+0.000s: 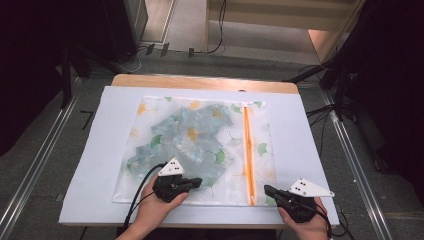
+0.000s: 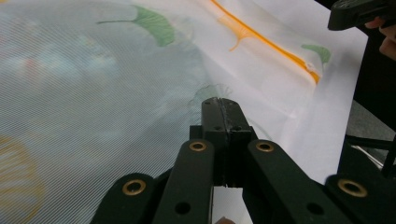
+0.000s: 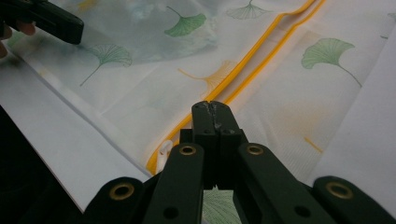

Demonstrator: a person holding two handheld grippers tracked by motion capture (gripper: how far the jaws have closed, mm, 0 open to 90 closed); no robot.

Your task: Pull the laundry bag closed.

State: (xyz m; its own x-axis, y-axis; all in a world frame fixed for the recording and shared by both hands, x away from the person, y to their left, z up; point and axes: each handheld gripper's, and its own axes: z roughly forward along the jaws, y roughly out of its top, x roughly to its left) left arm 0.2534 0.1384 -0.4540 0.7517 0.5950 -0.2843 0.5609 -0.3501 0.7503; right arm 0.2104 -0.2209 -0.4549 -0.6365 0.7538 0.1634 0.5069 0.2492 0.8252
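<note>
Grey floor w/ metal rails point(image 1: 37, 150) and loose cables surrounds a wooden tabletop point(image 1: 200, 81) covered by a white sheet point(image 1: 107, 145). Landmark: the orange zipper point(image 1: 247, 150) running front-to-back along the mesh laundry bag point(image 1: 150, 185), which lies flat mid-sheet, printed w/ ginkgo leaves, a bluish garment point(image 1: 187, 137) showing through its mesh.

Left of the zipper, well over the bag's front part above the garment, sit the left tongs point(image 1: 192, 182), held in the person's left hand point(image 1: 152, 210). In the left gripper view the left tongs point(image 2: 220, 105) are clenched, jaws pressed together; whether a pinch of mesh sits between them can't be told. Just right of the zipper's near end, at the bag's front-right corner, sit the right tongs point(image 1: 269, 190). In the right gripper view the right tongs point(image 3: 211, 108) are also clenched w/ nothing visibly between them, and the white zipper pull point(image 3: 163, 151) lies just left of them, at the zipper's near end.

Step in hand, prob.: working the zipper. To do it well, approx.: left tongs should pin the fabric beside the zipper so the bag won't slide on the smooth sheet; right tongs need to part, drop onto the small pull, grip it square, then draw straight along the zipper line, low and steady, no lifting, else mesh bunches and jams the slider.

Right of the zipper beyond the bag: bare sheet, then more floor, cables and dark stands point(image 1: 340, 80).
</note>
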